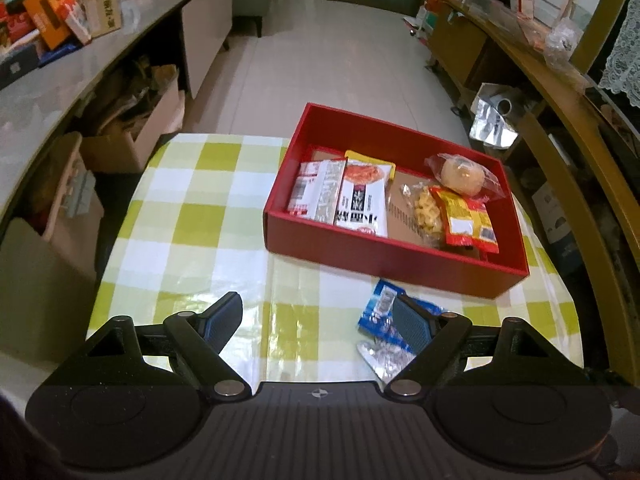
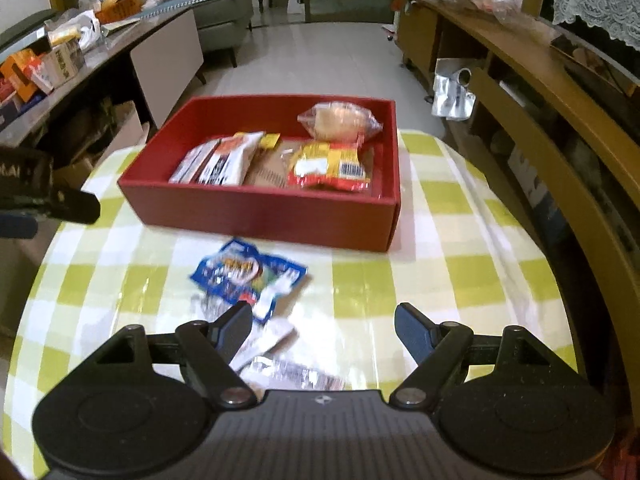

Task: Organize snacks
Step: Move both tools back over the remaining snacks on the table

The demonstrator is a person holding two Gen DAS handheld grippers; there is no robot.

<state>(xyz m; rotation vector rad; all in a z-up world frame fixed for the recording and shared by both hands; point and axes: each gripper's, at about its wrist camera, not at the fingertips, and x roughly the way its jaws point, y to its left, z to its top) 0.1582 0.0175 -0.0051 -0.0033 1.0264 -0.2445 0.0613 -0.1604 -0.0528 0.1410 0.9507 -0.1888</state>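
Red box (image 2: 260,212) near the surface's (image 2: 440,280) far edge is partly filled with snacks. Both tongs, left (image 1: 318,320) and right (image 2: 323,322), are held spread. One blue packet (image 2: 248,276) is left near the front edge, judged next to be pinched and boxed.

Home living room, grey sofa (image 2: 224,12), checked tablecloth (image 1: 192,216) (vinyl), cluttered sideboards (image 1: 532,64)

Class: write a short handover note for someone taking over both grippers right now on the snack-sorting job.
Left gripper: open, empty, above the table.
Right gripper: open, empty, near the blue packet.
Red box on the checked cloth holds a white pack, a red-yellow pack, a wrapped bun and small snacks.
Done: those are boxed.
Left: the blue packet and silvery wrappers in front of the box.
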